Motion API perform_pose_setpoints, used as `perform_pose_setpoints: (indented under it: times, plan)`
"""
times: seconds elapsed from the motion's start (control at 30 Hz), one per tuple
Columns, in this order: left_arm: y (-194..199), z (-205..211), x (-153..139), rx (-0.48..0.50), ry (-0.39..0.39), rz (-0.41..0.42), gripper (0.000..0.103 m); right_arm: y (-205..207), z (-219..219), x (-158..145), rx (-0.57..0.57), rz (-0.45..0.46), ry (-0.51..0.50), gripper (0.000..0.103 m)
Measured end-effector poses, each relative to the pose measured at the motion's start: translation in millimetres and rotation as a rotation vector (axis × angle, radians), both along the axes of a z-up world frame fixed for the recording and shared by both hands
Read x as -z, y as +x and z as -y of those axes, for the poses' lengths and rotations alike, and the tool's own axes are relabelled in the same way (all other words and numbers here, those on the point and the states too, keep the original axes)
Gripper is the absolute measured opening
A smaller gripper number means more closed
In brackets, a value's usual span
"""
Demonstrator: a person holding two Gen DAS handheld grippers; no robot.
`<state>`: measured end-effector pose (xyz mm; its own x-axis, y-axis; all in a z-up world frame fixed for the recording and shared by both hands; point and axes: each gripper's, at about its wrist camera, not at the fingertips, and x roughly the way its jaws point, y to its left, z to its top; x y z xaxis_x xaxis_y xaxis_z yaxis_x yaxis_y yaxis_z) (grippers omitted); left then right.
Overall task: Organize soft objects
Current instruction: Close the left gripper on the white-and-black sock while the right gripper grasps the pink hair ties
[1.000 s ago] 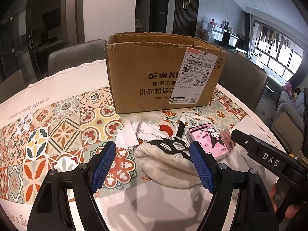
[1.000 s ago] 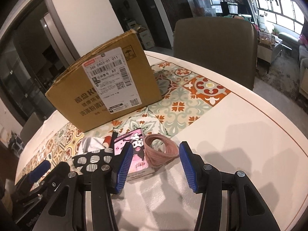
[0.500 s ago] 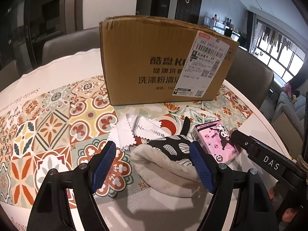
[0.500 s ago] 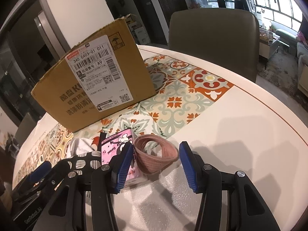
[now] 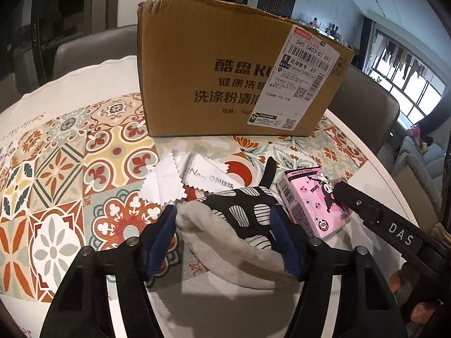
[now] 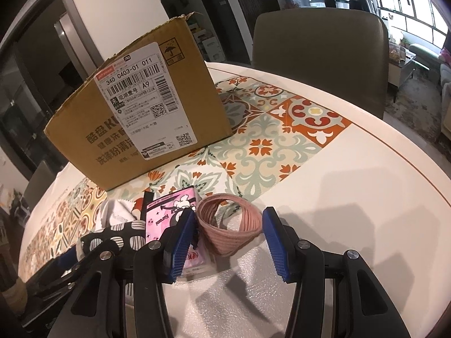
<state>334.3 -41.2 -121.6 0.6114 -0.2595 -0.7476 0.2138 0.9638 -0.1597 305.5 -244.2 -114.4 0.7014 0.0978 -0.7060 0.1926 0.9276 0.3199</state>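
L gripper (image 5: 224, 232) straddles the black-and-white patterned oven mitt with grey lining (image 5: 242, 225), blue pads (image 5: 277, 233) pressing its sides, so it looks clenched on the mitt, tho contact on the L pad is hard to confirm; mitt lies on the tile-patterned tablecloth (image 5: 70, 169), near the table's front edge. R gripper (image 6: 229, 235) is released, jaws spread around the pink ribbed fabric loop (image 6: 229, 229) w/o touching it; pink cartoon-print tissue pack (image 6: 174, 222) sits just beside the loop, betw. it and the mitt; white zigzag-edged cloths (image 5: 180, 178) lie behind the mitt; brown cardboard box w/ shipping label (image 5: 234, 70) stands upright further back.
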Motion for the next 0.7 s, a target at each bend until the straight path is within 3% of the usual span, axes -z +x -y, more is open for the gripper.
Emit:
perform_pose_setpoints:
  times: [0.13,0.5,0.7]
  plan:
    - [-2,0,0,-0.003,0.005,0.003,0.056,1,0,0,-0.010,0.002,0.001,0.049]
    - [-6,-2,-6,-0.021,0.000,0.009,0.038,-1,-8,-2,-0.076,0.007,0.007,0.015]
    - [-11,-1,-14,-0.010,0.009,0.027,0.034,-1,-12,-5,-0.106,0.001,0.001,0.008]
